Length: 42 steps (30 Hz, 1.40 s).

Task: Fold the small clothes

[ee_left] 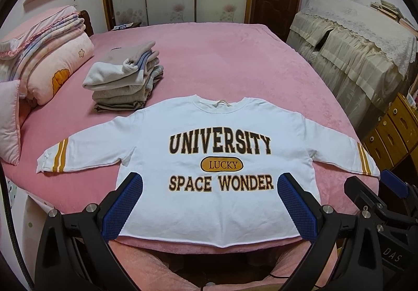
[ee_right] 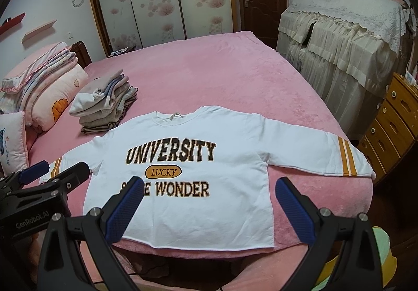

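Observation:
A white sweatshirt (ee_left: 209, 121) (ee_right: 235, 134) printed "UNIVERSITY LUCKY SPACE WONDER" lies flat, face up, on the pink bed (ee_left: 222, 61) (ee_right: 209, 69), both striped sleeves spread out sideways and its hem at the near edge. My left gripper (ee_left: 210, 181) hovers open above the hem, blue pads wide apart and empty. My right gripper (ee_right: 209, 187) is open too, over the hem's right half, holding nothing. In the left wrist view the right gripper (ee_left: 386, 186) shows at the right edge; in the right wrist view the left gripper (ee_right: 56, 170) shows at the left edge.
A stack of folded clothes (ee_left: 125, 76) (ee_right: 104, 103) sits on the bed behind the left sleeve. Folded quilts and pillows (ee_left: 47, 56) (ee_right: 44, 87) lie at far left. A cloth-covered piece of furniture (ee_left: 352, 42) and wooden drawers (ee_left: 392, 134) (ee_right: 392, 121) stand to the right.

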Tool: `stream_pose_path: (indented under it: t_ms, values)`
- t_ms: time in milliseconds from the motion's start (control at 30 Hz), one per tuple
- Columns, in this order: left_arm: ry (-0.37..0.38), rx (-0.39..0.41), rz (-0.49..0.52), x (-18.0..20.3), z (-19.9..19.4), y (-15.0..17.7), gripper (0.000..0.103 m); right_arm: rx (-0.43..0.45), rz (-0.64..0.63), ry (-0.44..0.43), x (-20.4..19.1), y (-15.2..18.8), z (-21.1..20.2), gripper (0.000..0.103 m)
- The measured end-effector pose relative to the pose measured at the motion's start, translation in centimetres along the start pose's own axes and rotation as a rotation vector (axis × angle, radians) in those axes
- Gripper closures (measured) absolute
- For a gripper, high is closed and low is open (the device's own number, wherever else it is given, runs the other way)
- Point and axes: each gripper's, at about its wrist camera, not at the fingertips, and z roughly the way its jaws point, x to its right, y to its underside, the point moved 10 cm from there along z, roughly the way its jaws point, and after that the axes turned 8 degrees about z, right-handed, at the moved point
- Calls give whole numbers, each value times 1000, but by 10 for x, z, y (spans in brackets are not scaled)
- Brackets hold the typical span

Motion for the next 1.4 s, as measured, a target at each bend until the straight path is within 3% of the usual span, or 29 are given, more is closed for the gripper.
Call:
stream_pose_path:
  t_ms: [867, 1200, 1400]
  values:
    - [-8, -21, -34, 3, -6, 13, 1, -1, -30, -10, 8, 7, -7, 2]
    - [-46, 14, -79, -9, -10, 1, 1, 1, -24, -25, 19, 4, -4, 2]
    - [-63, 41, -108, -21, -8, -5, 1, -26, -17, 13, 30, -2, 7, 2]
